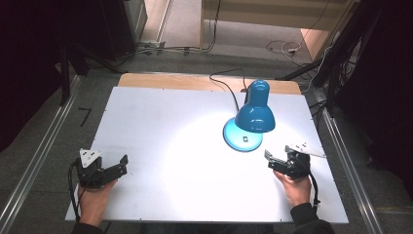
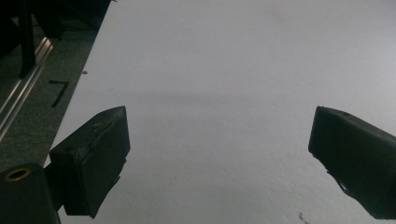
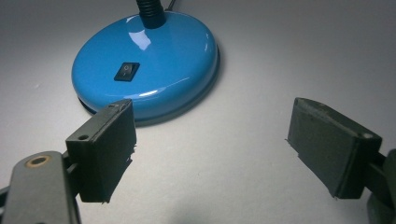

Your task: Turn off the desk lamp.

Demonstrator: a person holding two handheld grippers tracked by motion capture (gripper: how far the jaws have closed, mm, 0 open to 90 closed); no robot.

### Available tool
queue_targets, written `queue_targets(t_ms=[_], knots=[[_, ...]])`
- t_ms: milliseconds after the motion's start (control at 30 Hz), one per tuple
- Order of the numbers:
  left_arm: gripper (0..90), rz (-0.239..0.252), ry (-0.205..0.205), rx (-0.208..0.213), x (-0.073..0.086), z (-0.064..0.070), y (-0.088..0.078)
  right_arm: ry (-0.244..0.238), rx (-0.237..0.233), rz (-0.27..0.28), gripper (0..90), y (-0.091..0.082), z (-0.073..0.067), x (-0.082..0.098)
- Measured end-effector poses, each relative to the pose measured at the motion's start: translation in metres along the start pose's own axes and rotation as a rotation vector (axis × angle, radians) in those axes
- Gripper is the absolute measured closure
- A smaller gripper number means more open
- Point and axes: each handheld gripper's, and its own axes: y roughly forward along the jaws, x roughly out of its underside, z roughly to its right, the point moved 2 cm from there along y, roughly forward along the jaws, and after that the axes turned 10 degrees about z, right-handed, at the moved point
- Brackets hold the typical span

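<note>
A blue lamp [image 1: 253, 114] is seen on the white surface [image 1: 160, 161], shade tipped down, near the right gripper [image 1: 277, 161], both grippers' jaws spread wide with nothing held.

The lamp [image 1: 255, 113] is glossy bright blue, with a black switch [image 3: 126, 71] on its base; the table [image 1: 146, 126] is plain white; both grippers' jaws are black

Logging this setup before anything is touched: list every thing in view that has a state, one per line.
Blue desk lamp: lit, upright on the table, shade tipped down over its base.
Rocker switch: on the lamp base, position unclear.
Lamp cord: trailing off the table's far edge.
Left gripper: open, empty.
Right gripper: open, empty, near the lamp base.
</note>
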Motion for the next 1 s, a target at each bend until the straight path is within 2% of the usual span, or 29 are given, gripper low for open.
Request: queue_targets(t_ms=[400,1000], knots=[[5.9,0.0,-0.003,-0.001,0.0,0.0,0.0,-0.008,-0.001,0.002,13.8,0.007,-0.005,-0.004],[5.9,0.003,-0.007,0.0,-0.001,-0.001,-0.001,-0.023,-0.019,-0.001,14.6,0.021,-0.021,-0.008]])
